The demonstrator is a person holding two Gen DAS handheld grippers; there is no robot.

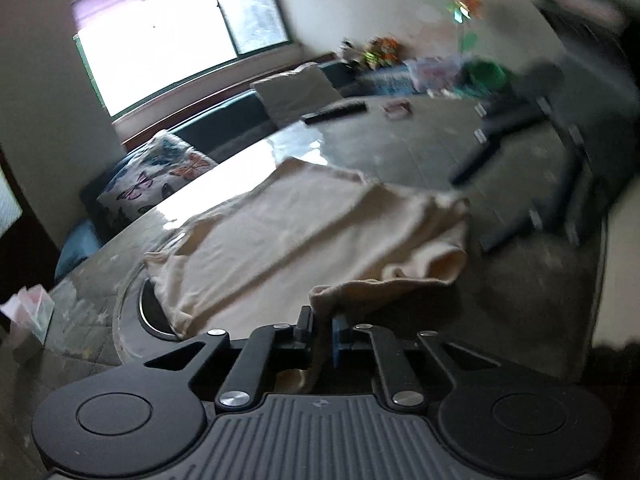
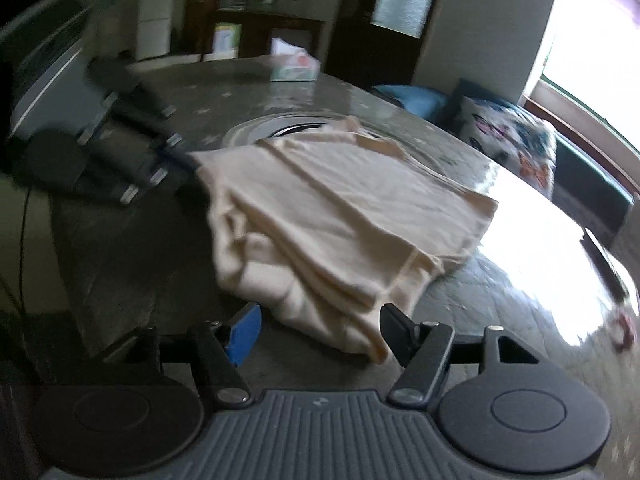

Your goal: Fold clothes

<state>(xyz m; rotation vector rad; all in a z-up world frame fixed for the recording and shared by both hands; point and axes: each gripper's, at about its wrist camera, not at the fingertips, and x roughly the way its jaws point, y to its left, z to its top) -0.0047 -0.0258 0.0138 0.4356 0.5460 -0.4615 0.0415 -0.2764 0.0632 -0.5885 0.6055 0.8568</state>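
In the left wrist view, a tissue box with pink and pale green sides [image 1: 30, 308] stands at the far left edge of the round grey stone-pattern table [image 1: 400, 140]. Behind the table, a cushion with a butterfly print [image 1: 160, 176] leans on a dark sofa. In the middle lies the cream cotton garment [image 1: 288, 232], partly folded. Its long axis runs from the lower left to the upper right of this view, and one end covers part of a round metal-rimmed recess [image 1: 154, 314] in the table. A corner of the garment is pulled toward the camera, and the left gripper [image 1: 322, 330] is clamped on this corner; the cloth passes between the two fingers, which are close together. At the right, the other gripper is seen as a dark blurred shape above the table.

In the right wrist view, the left gripper [image 2: 120, 148] is at the left, blurred, touching the left edge of the garment [image 2: 332, 216]. The garment lies in the middle of the table [image 2: 500, 300], with a folded, bunched end just before the right gripper [image 2: 320, 330]. Its fingers are wide apart and hold nothing; the cloth end lies between and in front of them. A tissue box [image 2: 296, 66] stands at the far side of the table.
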